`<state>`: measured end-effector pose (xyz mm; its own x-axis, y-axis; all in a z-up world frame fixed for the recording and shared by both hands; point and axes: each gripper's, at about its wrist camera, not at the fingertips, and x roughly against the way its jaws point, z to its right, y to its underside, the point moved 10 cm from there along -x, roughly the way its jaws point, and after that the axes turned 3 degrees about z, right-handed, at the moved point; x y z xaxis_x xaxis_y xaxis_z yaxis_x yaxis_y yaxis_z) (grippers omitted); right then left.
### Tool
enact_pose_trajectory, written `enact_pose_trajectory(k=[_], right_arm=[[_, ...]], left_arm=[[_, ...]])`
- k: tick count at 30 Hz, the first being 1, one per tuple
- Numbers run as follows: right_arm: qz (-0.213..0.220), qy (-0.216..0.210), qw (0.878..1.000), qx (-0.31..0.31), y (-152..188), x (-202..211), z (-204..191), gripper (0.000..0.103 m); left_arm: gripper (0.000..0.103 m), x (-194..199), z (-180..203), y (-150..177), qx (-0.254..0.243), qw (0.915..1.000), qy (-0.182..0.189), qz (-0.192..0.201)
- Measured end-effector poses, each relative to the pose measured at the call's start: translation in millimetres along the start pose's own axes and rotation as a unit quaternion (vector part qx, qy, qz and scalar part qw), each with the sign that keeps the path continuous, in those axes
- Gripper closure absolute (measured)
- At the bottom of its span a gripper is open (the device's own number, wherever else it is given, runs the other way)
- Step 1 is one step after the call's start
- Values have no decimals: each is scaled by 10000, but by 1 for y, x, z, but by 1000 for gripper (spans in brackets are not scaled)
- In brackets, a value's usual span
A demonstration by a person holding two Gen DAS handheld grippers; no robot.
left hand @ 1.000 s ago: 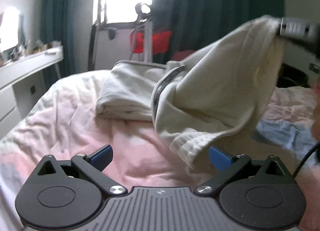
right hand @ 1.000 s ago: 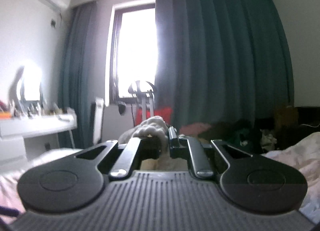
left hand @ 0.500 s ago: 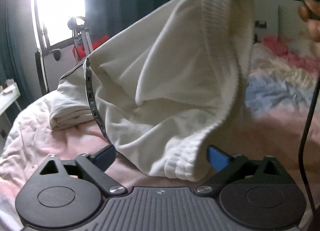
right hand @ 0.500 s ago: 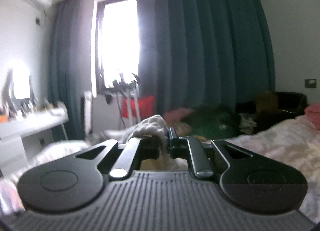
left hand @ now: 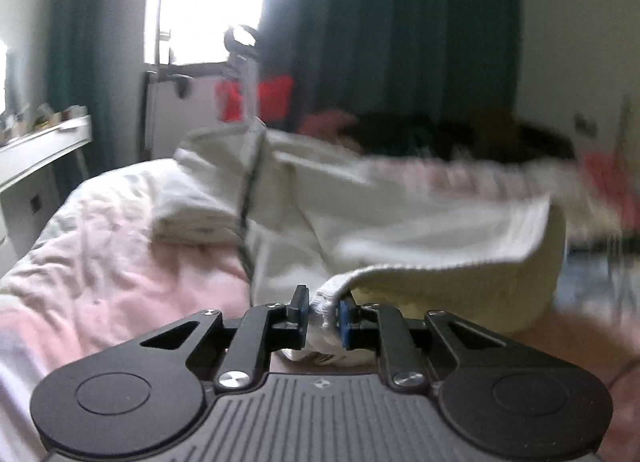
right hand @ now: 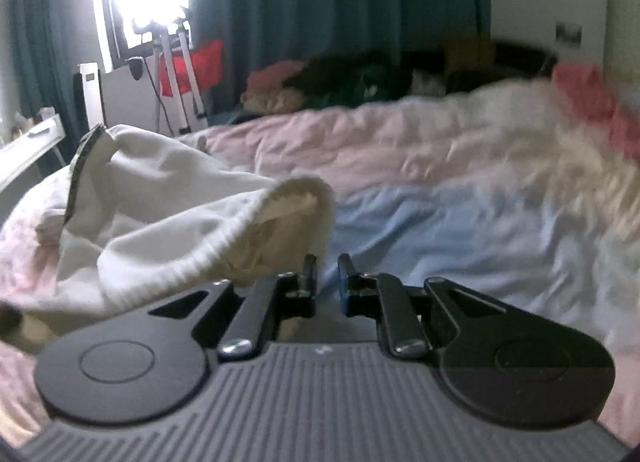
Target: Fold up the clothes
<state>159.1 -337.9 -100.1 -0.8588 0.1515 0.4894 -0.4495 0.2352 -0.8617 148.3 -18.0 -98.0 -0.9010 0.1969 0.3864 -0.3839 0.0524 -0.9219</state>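
A cream-white garment (left hand: 360, 214) with a ribbed hem and a dark zip edge lies bunched on the pink bed cover (left hand: 120, 262). My left gripper (left hand: 324, 308) is shut on its ribbed hem, which is pinched between the blue pads. In the right wrist view the same garment (right hand: 168, 214) lies to the left, its open ribbed hem just beyond the left finger. My right gripper (right hand: 327, 282) stands with its jaws close together, a narrow gap between them and nothing held.
The bed cover (right hand: 440, 190) runs pink, then pale blue, to the right. A pile of dark and pink clothes (right hand: 332, 78) lies behind the bed by teal curtains. A white desk (left hand: 36, 150) stands at left, a stand with red cloth (left hand: 256, 98) by the window.
My left gripper has closed on the garment's ribbed hem. My right gripper has let go of the garment and dropped lower; the garment has fallen from hanging to lying on the bed.
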Motion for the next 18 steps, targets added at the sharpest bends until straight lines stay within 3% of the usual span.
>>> enact_pose_trajectory(k=[6,9,11,12,14,16,18], right_arm=[[-89,-760,9969,-209,-4,17,-24,90],[-97,-1183,9925,-302,-7,29,-38,88],[-104,-1466,9885,-359,-10,37,-48,86],[-149,-1640,9858,-312,-6,41,-56,82],[-239,-1984,9796,-221,1,51,-71,48],[-373,-2200,9742,-326,9,54,-77,30],[-520,-2397,9681,-509,13,53,-81,31]], left_arm=[[94,40,-67,-41,952,9940,-300,443],[94,59,-91,-50,810,9944,-472,488],[94,63,-98,-46,683,9963,-463,221],[94,62,-100,-42,635,9971,-417,-1],[94,60,-102,-29,640,9967,-242,-447],[91,57,-102,-16,746,9936,-111,-840],[88,60,-103,-6,949,9892,44,-1120]])
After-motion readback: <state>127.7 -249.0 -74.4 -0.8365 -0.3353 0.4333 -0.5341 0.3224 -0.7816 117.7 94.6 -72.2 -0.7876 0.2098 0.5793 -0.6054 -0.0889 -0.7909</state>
